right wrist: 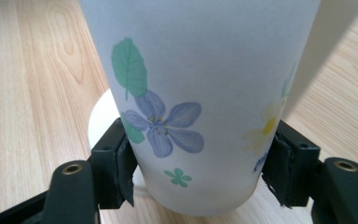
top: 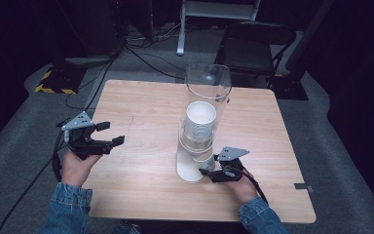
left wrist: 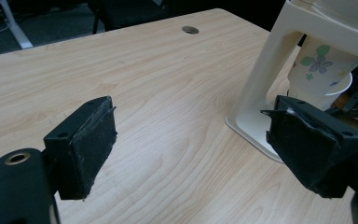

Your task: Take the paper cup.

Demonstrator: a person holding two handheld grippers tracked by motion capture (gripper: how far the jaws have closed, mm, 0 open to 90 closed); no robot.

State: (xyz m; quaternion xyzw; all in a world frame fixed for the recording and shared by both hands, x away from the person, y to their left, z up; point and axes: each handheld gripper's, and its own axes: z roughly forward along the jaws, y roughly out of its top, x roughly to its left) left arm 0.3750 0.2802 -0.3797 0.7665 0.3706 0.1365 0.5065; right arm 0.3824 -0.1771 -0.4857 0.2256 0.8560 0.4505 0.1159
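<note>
A white cup dispenser (top: 189, 168) stands at the middle of the wooden table (top: 141, 107). Its clear tube (top: 208, 80) holds a stack of paper cups (top: 200, 119). The lowest cup, printed with flowers (right wrist: 200, 93), hangs out beneath the holder (left wrist: 319, 70). My right gripper (top: 209, 171) is shut on this cup, one pad (right wrist: 126, 170) pressed against each side near its rim. Over at the table's left, my left gripper (top: 111, 132) hovers open with nothing between its pads (left wrist: 91, 144), pointing towards the dispenser's stand (left wrist: 265, 79).
A round cable hole (left wrist: 190, 30) sits near the table's far edge. Behind the table on the floor are a black chair (top: 253, 46), a white stand leg (top: 181, 29), loose cables (top: 146, 56) and a yellow-and-black striped base (top: 53, 83).
</note>
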